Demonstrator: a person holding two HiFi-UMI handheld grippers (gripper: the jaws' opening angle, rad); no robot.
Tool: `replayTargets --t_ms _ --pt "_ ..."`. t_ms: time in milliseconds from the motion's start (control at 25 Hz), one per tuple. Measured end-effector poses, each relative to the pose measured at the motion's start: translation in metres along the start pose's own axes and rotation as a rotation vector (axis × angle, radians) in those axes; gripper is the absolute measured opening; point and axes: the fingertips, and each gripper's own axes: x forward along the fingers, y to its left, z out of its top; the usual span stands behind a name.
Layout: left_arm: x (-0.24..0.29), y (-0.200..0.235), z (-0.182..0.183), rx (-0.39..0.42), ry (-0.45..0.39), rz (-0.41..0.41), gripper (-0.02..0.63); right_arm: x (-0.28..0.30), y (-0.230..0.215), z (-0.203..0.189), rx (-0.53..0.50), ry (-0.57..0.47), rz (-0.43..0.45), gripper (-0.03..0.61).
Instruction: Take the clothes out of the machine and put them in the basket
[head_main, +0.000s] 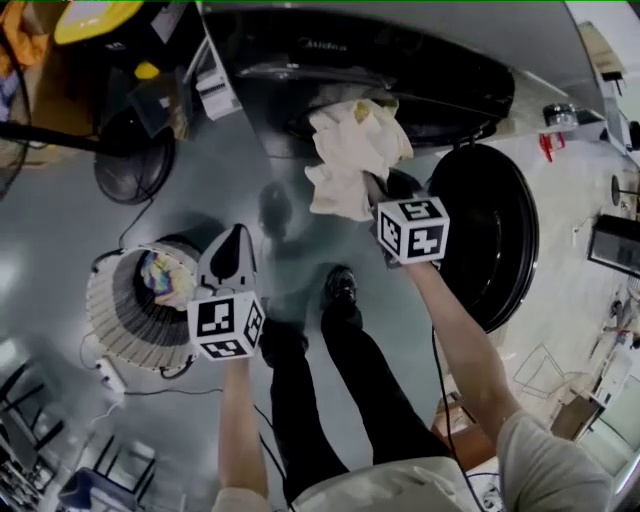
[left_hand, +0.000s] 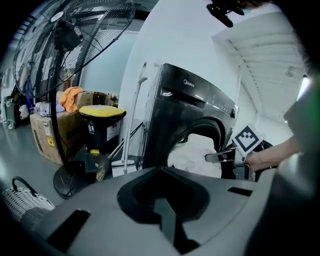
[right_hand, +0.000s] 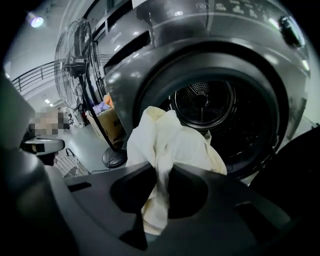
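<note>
Fingers (right_hand: 219, 185) of the right gripper (right_hand: 160, 169) are pinched shut on a cream cloth (head_main: 355, 150). In the head view the cloth hangs at 12 o'clock, just outside the mouth of the washer (head_main: 420, 70), whose door (head_main: 490, 235) stands open at 3 o'clock. The left gripper (head_main: 238, 232), jaws closed together on nothing, sits at the 3 o'clock side of the basket (head_main: 115, 320), which stands at 9 o'clock with a coloured cloth (head_main: 160, 278) inside.
</note>
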Motion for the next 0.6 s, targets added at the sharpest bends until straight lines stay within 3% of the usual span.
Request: replayTargets --t_ms 600 --pt "-0.100 -0.047 0.102 -0.009 -0.043 0.031 0.015 -0.160 0.051 0.078 -0.071 -0.085 0.031 0.072"
